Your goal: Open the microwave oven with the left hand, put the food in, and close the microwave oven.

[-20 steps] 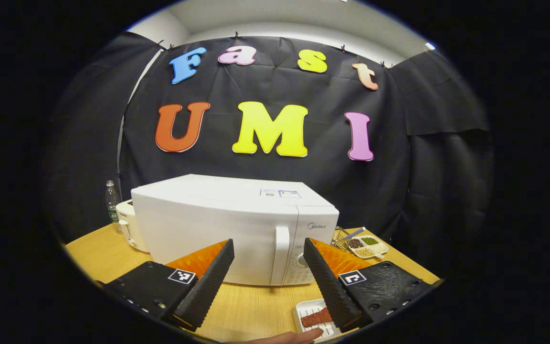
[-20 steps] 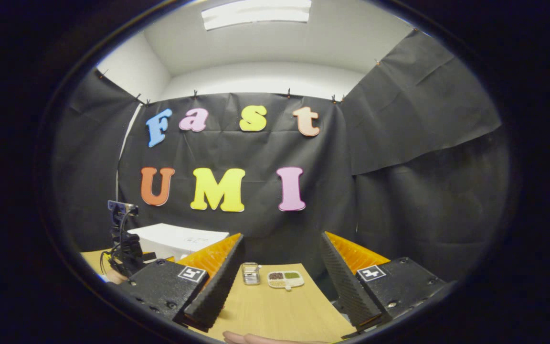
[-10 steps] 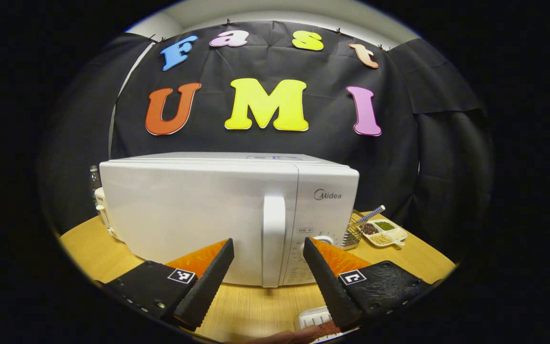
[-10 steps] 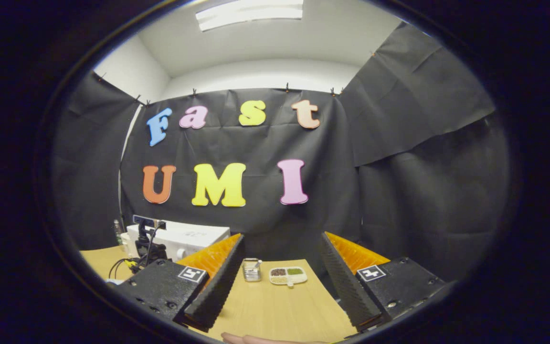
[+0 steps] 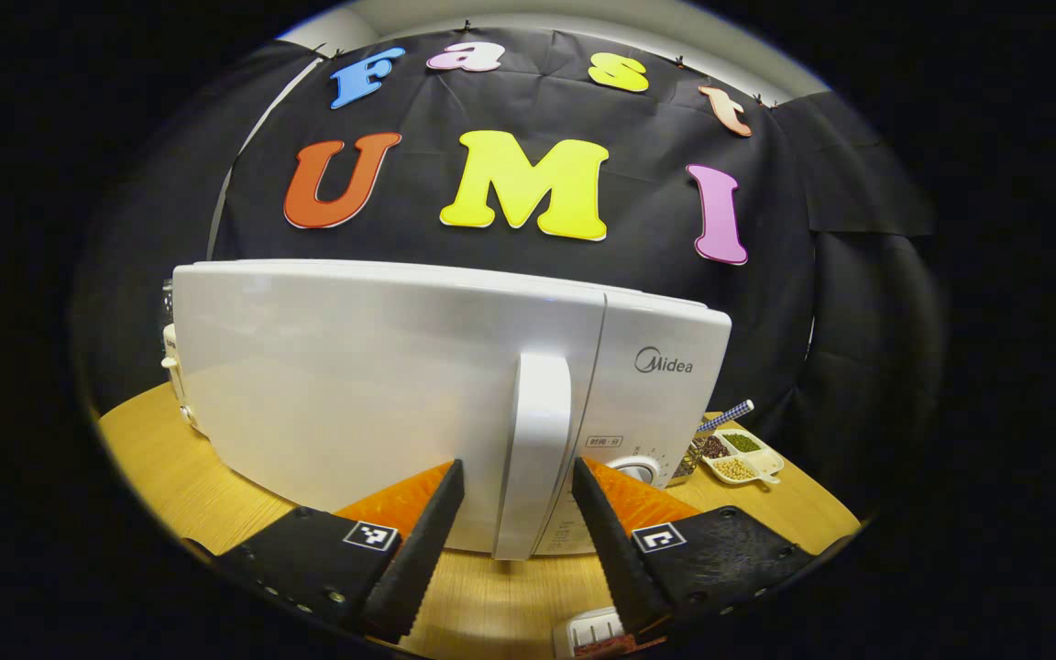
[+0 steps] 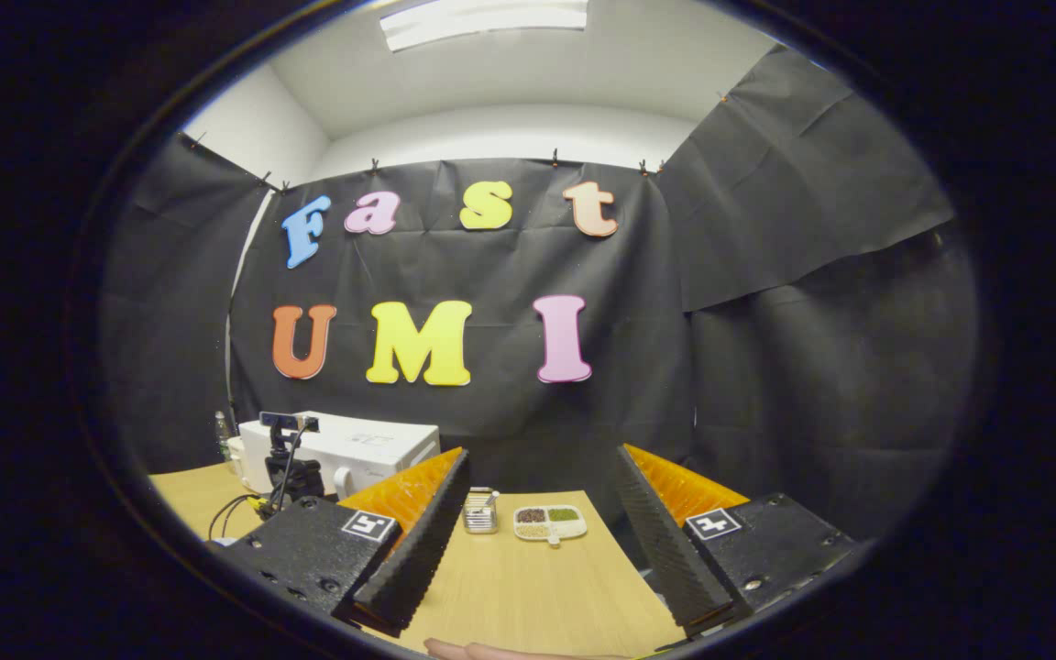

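The white microwave (image 5: 381,385) stands shut on the wooden table (image 5: 170,467), close in front in the left gripper view. Its upright white handle (image 5: 537,440) lies between the fingers of my left gripper (image 5: 516,463), which is open, with a small gap on each side. A white tray with red-brown food (image 5: 594,634) peeks in at the bottom edge, partly hidden by the right-hand finger. In the right gripper view my right gripper (image 6: 542,450) is open over bare table, holding nothing, and the microwave (image 6: 372,445) sits far off to the left.
A divided dish of grains (image 5: 741,456) and a wire holder with a straw (image 5: 698,440) stand right of the microwave; both also appear as the dish (image 6: 549,522) and holder (image 6: 480,511). A small white appliance (image 5: 172,362) sits behind its left side. A fingertip (image 6: 482,651) shows at the bottom.
My left gripper has moved up to the microwave, so the handle now lies between its fingers, which have narrowed slightly. The right gripper has barely shifted.
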The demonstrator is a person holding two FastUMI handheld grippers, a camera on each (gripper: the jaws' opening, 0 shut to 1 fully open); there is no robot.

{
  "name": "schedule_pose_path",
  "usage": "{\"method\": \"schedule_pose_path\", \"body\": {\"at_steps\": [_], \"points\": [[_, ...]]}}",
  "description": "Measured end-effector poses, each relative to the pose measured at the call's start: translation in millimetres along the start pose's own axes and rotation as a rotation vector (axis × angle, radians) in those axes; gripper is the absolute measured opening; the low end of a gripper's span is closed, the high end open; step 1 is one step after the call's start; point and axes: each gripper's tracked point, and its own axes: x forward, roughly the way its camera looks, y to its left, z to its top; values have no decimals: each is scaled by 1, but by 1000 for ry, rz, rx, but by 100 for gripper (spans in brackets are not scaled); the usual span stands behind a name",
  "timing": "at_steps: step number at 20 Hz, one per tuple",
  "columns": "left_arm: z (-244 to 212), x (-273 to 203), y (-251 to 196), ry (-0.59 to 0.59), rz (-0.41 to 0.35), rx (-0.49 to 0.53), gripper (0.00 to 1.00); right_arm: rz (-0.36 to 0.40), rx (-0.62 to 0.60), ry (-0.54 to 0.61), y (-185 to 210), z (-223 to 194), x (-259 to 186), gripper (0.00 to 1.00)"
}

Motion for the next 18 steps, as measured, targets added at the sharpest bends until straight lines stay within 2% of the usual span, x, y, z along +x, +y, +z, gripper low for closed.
{"method": "schedule_pose_path", "body": {"at_steps": [1, 2, 3, 4, 5, 6, 8, 12, 15, 18], "points": [[-4, -4, -8, 30, -38, -20, 56, -1, -1, -5, 1, 2, -1, 100], [-6, -2, -9, 37, -45, -7, 24, -1, -2, -6, 1, 2, -2, 100], [-5, -2, -9, 36, -46, 33, 28, -1, -2, -5, 2, 2, -3, 100], [-7, -3, -7, 48, -39, 68, 18, 2, -2, -4, 3, 3, -5, 100], [-6, -5, -7, 43, -27, 84, 19, 6, -3, -3, 5, 3, -8, 100], [-6, -3, -7, 40, -24, 82, 9, 8, -7, -2, 5, 3, -9, 100], [-7, -6, -6, 42, -28, 67, 10, 2, -16, 2, 3, 3, -12, 100], [-11, -8, -5, 47, -31, 104, 10, -9, -25, 17, -2, 1, -15, 100], [-9, -34, -2, 10, -31, 112, 9, -9, -16, 30, -2, -1, -18, 100], [-16, -58, 2, 12, -83, 104, 9, 7, 14, 51, 6, -9, -18, 100]]}}
